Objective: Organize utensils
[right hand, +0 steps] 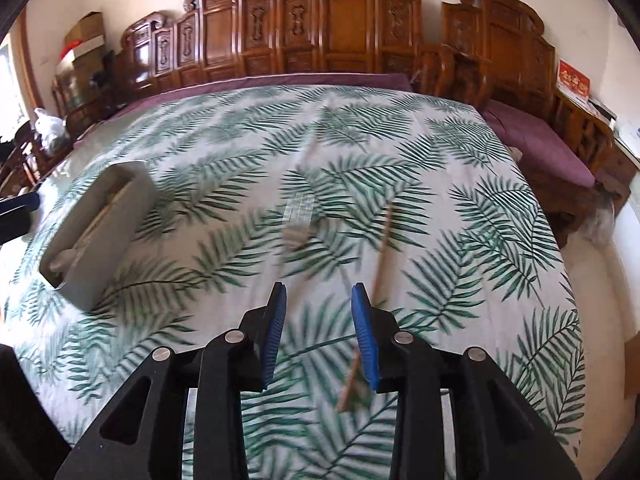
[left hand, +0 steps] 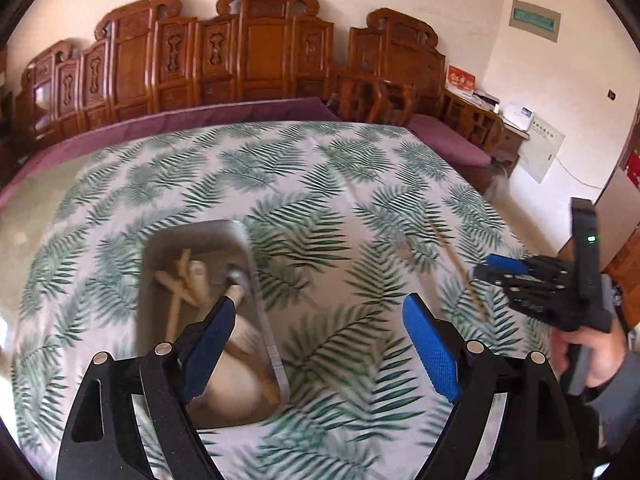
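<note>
A grey bin [left hand: 244,240] on the leaf-print tablecloth holds several wooden utensils [left hand: 182,292] and a white spoon. My left gripper [left hand: 320,308] is open and empty, just above the bin's right wall. A wooden chopstick [left hand: 456,268] lies on the cloth to the right, next to my right gripper [left hand: 492,266]. In the right wrist view the right gripper [right hand: 319,300] is open, and the chopstick [right hand: 382,248] runs under its right finger. A blurred metal fork [right hand: 298,220] lies ahead of it. The bin [right hand: 100,232] sits at left.
The table [right hand: 440,160] is covered with the leaf-print cloth. Carved wooden benches [right hand: 344,28] with purple cushions stand behind it and at right. A person's hand [left hand: 588,352] holds the right gripper at the table's right edge.
</note>
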A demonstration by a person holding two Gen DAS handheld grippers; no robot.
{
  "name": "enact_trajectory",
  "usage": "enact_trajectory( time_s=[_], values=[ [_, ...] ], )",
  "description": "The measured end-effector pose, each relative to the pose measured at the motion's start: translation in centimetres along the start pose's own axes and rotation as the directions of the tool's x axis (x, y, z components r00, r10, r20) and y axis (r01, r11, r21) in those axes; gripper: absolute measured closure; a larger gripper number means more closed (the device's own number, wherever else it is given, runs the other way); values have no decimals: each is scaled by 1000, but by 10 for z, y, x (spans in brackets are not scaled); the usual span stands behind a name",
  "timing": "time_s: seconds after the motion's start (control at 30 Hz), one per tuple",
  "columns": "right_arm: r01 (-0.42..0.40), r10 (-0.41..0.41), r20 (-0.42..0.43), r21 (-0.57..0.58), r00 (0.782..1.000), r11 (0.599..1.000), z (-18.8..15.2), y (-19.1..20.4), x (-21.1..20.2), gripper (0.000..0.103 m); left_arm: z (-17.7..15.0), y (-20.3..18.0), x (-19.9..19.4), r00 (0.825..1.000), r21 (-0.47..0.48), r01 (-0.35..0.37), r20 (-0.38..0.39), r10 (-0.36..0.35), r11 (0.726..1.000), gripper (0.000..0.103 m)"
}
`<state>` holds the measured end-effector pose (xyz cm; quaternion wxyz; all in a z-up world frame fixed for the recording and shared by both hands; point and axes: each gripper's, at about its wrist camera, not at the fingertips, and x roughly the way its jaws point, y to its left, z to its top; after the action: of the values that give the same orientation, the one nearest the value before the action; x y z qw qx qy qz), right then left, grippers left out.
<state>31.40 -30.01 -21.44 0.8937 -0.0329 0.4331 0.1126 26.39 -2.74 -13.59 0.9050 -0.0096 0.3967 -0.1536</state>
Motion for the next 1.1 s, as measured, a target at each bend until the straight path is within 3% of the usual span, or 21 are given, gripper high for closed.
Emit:
enact_trajectory(
  time_s=[0.27, 0.47, 0.6, 0.67, 1.1],
  values=[
    [27, -26, -28, 39, 999, 999, 11, -28, 41, 71, 16, -48, 29, 999, 101, -21, -32, 24, 995, 21],
    [28, -21, -82, 83, 996, 996, 11, -40, 64, 71, 21, -66, 63, 997, 120, -10, -75, 20, 993, 21],
    [83, -84, -110, -9, 990, 997, 5, -36, 73, 81, 18, -75, 86, 994, 128, -11, -104, 24, 992, 21],
    [72, -73, -127, -9, 989, 997, 4, -39, 75, 94, 15, -78, 97, 992, 132, -15, -119, 31, 991, 21],
    [8, -5, -143, 23, 990, 1000, 7, -60, 69, 97, 6, -110, 150, 982, 152, -5, -188, 34, 988, 23]
  ],
)
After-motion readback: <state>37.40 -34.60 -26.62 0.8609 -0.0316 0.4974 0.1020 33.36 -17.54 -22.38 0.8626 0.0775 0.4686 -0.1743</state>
